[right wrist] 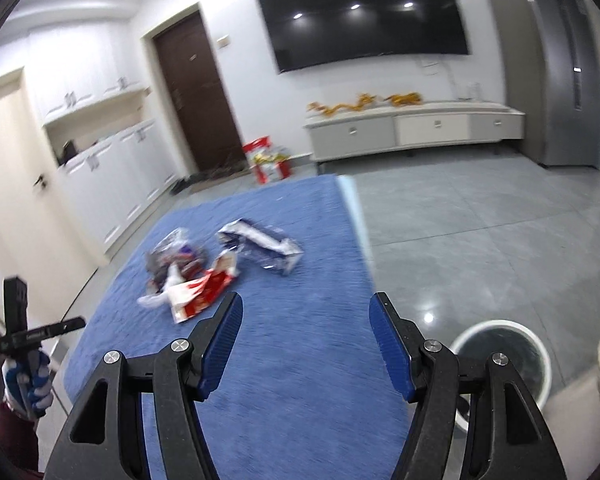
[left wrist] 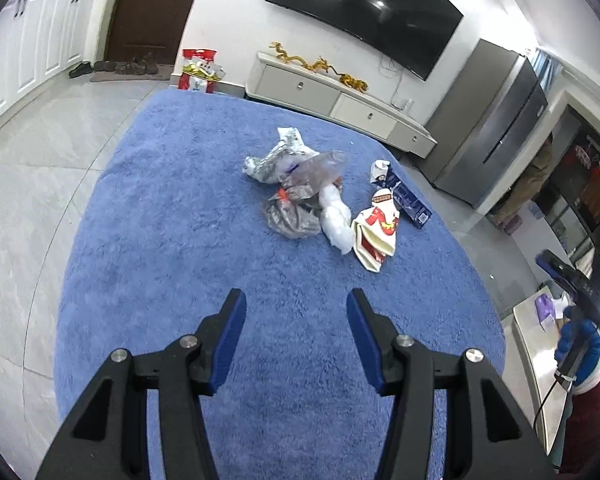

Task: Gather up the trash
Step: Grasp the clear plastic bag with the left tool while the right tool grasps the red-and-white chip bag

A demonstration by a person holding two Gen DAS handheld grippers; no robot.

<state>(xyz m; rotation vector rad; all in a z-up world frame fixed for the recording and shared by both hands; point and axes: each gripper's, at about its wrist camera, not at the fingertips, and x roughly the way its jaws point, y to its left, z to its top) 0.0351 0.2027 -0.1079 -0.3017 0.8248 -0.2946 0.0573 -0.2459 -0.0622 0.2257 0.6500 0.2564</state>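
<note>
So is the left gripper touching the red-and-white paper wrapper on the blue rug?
Apart. In the left wrist view, bare blue rug separates the open left gripper from the wrapper.

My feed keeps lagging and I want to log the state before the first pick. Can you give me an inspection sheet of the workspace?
Surface: blue shaggy rug on grey floor tiles; trash lies on it.
Job's things: crumpled clear and silver wrappers, white plastic bag, red-and-white packet, dark blue carton, all loose in one cluster. White-rimmed bin stands on the tiles beside the rug.
Clutter: red gift bags by the door; shoes on the mat.
Grippers: left gripper and right gripper both over the rug, jaws open, holding nothing.
Cables: nothing seen on the rug.
Surroundings: wall TV, low cabinet, fridge.
</note>
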